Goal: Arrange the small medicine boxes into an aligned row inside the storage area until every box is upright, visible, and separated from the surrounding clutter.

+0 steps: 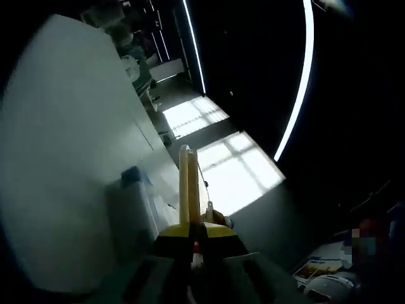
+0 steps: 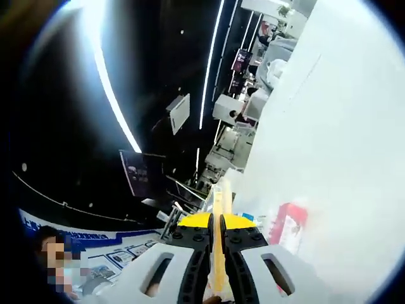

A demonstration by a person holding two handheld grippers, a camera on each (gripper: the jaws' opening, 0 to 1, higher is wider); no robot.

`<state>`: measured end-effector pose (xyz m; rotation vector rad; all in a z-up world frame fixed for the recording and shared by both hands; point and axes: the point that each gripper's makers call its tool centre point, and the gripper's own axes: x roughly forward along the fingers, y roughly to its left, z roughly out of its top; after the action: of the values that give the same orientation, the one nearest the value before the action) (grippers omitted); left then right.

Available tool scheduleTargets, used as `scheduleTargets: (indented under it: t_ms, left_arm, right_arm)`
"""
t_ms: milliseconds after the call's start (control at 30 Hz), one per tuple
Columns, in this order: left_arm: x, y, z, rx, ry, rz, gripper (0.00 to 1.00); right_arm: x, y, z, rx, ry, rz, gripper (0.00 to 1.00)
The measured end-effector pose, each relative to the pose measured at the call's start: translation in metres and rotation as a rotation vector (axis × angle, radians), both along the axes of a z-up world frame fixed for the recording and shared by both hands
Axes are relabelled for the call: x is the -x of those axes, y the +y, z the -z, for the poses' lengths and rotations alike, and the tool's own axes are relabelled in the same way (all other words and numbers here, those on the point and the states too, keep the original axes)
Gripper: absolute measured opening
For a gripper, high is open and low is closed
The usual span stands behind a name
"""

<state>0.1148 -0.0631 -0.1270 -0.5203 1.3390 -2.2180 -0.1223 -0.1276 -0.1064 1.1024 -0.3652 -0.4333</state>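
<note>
- My left gripper (image 1: 189,155) points up toward the ceiling lights, its two yellow jaws pressed together with nothing between them.
- My right gripper (image 2: 219,190) is likewise aimed high, jaws closed on nothing.
- A red-and-white medicine box (image 2: 290,225) sits just right of my right jaws, against a white wall (image 2: 335,126); whether it stands upright I cannot tell.
- A blue-topped pale box (image 1: 136,202) lies left of my left jaws, too dim to identify.
- To do this well, I judge I must tilt both grippers down, find the storage area, then part the jaws.
- No container's contents are legible here.
</note>
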Motion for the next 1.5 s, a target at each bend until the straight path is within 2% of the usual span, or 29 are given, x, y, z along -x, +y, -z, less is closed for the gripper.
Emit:
scheduleTargets:
  t_ms: [133, 400, 567, 800, 967, 1133, 1267, 1500]
  left_arm:
    - [-0.001, -0.002, 0.002, -0.012, 0.016, -0.004, 0.04]
    - [-0.005, -0.008, 0.002, -0.002, -0.003, -0.029, 0.04]
    - [-0.007, -0.008, 0.002, -0.019, 0.020, -0.032, 0.05]
    - [-0.006, -0.004, -0.002, -0.026, 0.015, -0.022, 0.04]
    - [-0.006, -0.001, -0.003, -0.030, 0.022, -0.016, 0.04]
    - [-0.004, 0.001, -0.007, -0.022, 0.016, -0.008, 0.03]
    - [-0.003, 0.001, -0.008, 0.010, -0.037, -0.015, 0.03]
    - [-0.004, 0.002, -0.007, 0.002, -0.025, -0.003, 0.02]
  right_arm:
    - [0.004, -0.006, 0.003, -0.015, -0.014, 0.004, 0.03]
    - [0.003, -0.011, 0.009, -0.015, 0.000, 0.005, 0.03]
    - [0.001, -0.009, 0.012, -0.020, 0.011, 0.006, 0.03]
    - [-0.003, -0.003, 0.007, -0.013, 0.040, -0.010, 0.03]
    - [-0.002, -0.002, 0.002, -0.009, 0.028, -0.013, 0.03]
    - [-0.002, 0.003, -0.005, 0.013, 0.043, -0.009, 0.03]
    - [-0.001, 0.009, -0.013, 0.025, 0.033, -0.015, 0.03]
    - [-0.003, 0.012, -0.017, 0.041, 0.039, -0.010, 0.03]
